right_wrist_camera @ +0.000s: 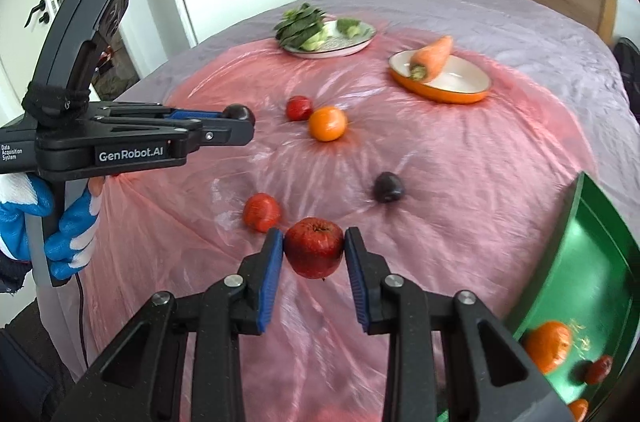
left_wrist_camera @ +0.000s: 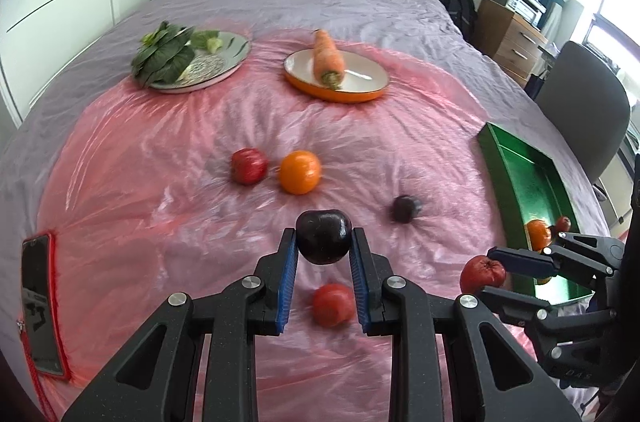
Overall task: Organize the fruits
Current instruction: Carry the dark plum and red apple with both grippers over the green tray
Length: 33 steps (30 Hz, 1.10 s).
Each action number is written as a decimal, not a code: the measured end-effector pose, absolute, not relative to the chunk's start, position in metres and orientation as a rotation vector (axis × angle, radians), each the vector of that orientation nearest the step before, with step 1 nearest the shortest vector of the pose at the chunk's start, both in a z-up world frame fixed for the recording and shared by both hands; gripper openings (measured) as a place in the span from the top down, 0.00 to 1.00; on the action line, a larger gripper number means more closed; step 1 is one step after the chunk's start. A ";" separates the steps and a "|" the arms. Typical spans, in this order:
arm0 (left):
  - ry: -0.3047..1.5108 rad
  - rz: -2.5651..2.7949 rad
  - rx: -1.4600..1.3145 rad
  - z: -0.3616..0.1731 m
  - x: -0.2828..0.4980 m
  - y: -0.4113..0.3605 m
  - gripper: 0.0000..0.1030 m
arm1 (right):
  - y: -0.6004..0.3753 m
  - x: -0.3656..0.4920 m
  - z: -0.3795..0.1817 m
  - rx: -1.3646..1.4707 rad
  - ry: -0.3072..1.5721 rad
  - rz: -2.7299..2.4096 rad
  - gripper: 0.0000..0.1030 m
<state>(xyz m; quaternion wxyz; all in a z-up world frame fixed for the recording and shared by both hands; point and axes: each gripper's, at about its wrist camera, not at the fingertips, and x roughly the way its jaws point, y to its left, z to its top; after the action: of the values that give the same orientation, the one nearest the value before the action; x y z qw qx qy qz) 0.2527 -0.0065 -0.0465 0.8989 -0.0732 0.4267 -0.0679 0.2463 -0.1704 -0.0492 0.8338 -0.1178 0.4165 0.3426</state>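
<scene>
Left wrist view, nearest first: our left gripper (left_wrist_camera: 324,242) is clamped on a dark plum (left_wrist_camera: 324,236), pads on its two sides, fruit clear of the sheet (left_wrist_camera: 160,182). To its right, our right gripper (right_wrist_camera: 314,248) pinches a red apple (right_wrist_camera: 314,247) across its middle, also off the sheet. We judge both fruits light and firm; the plum's skin looks smooth, so it may slip, and a hard squeeze would bruise it. A hold across the widest part looks best.

Count on the sheet: one tomato-like red fruit (left_wrist_camera: 333,304) under the left gripper, a second plum (left_wrist_camera: 405,208), one orange (left_wrist_camera: 300,171), one small red fruit (left_wrist_camera: 249,165). The green tray (right_wrist_camera: 592,262) at right holds one orange (right_wrist_camera: 548,344), one small red fruit (right_wrist_camera: 599,368), and part of another orange piece at the frame edge.

Farthest: one carrot (left_wrist_camera: 328,56) in an orange dish (left_wrist_camera: 340,90), and greens (left_wrist_camera: 164,54) on a plate (left_wrist_camera: 224,62).
</scene>
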 end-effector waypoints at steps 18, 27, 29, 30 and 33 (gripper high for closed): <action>0.862 -0.357 -0.080 -0.026 0.291 -0.160 0.79 | -0.328 0.263 -0.022 -0.153 0.839 0.471 0.50; 0.909 -0.449 -0.033 -0.047 0.315 -0.243 0.79 | -0.413 0.294 -0.040 -0.093 0.858 0.339 0.50; 0.918 -0.462 -0.012 -0.053 0.320 -0.260 0.79 | -0.427 0.302 -0.046 -0.085 0.867 0.315 0.50; 0.921 -0.464 -0.007 -0.055 0.322 -0.263 0.79 | -0.432 0.305 -0.049 -0.078 0.871 0.306 0.50; 0.937 -0.473 0.014 -0.064 0.329 -0.279 0.79 | -0.446 0.316 -0.059 -0.064 0.889 0.277 0.50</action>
<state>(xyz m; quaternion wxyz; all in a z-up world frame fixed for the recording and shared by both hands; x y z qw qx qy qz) 0.3289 -0.2792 -0.0636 0.8655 0.0068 0.4471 -0.2256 0.3163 -0.4465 -0.0592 0.8932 -0.0307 0.4284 0.1334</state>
